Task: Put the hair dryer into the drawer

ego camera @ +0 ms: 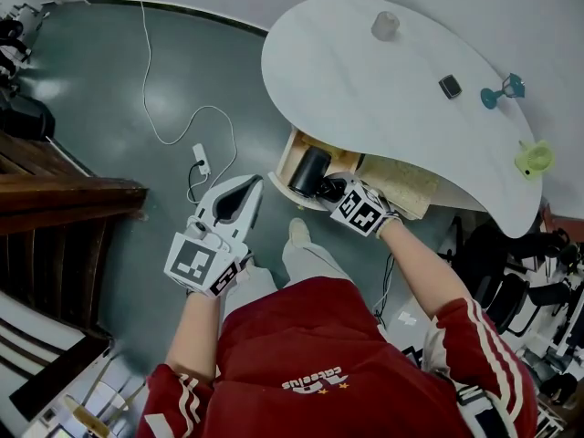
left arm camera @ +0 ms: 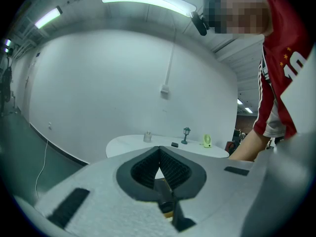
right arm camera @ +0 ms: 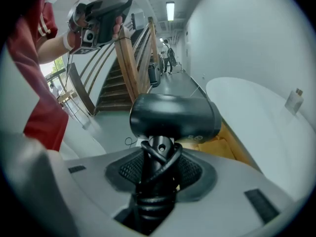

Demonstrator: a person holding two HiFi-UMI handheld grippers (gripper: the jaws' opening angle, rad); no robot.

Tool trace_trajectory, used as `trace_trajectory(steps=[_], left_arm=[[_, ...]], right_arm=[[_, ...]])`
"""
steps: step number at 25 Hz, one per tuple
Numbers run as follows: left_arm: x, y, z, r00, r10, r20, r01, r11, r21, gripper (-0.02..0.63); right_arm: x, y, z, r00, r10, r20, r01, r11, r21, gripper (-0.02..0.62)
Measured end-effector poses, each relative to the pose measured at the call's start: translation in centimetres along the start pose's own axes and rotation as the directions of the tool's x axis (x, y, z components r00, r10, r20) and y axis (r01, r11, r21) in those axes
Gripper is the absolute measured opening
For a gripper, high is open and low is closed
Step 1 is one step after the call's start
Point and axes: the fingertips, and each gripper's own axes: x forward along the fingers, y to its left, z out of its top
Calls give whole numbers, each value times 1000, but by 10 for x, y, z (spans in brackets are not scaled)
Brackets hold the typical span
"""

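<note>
A black hair dryer (ego camera: 308, 170) (right arm camera: 175, 115) hangs over the left end of the open wooden drawer (ego camera: 401, 188) (right arm camera: 223, 143) under the white table (ego camera: 365, 71). My right gripper (ego camera: 327, 188) (right arm camera: 159, 169) is shut on its handle, which has the black cord wound around it, and the barrel lies crosswise above the jaws. My left gripper (ego camera: 248, 186) (left arm camera: 159, 149) is held over the floor left of the drawer. Its pads meet at the tips and nothing is between them.
On the table stand a small cup (ego camera: 384, 26), a dark little box (ego camera: 450, 86), a teal lamp (ego camera: 504, 91) and a green mini fan (ego camera: 534, 159). A white cable and power strip (ego camera: 201, 158) lie on the floor. A wooden staircase (ego camera: 55, 199) is at left and dark chairs (ego camera: 520, 263) at right.
</note>
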Motion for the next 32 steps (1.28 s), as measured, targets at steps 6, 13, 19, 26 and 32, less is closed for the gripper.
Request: trace_trajectory(steps=[6,13,19,26,32], left_arm=[[3,8,-8,1000,16,-17,-16,1000,-18,6],[8,16,-12,999,27,-23,-27,999,-23,6],[16,25,-18,999,25,-33,-26,999,-21,6],[31,27,-23,999,-25,-38,27,998,52,6],[34,21,-31,998,-42,-53,45,997,61,6]], right_arm=[[16,-14,-5,999,14,-40,-12,999,35,166],[37,-30,-12,997,9,-80,-9,1000,-5,166],[58,-41,-19,995,-3,-95,4,1000,3,166],[77,-45,-23,995,-26,-94,30,999,42,166],[74,-61,-22,995,-65,-81,74,991,110,166]])
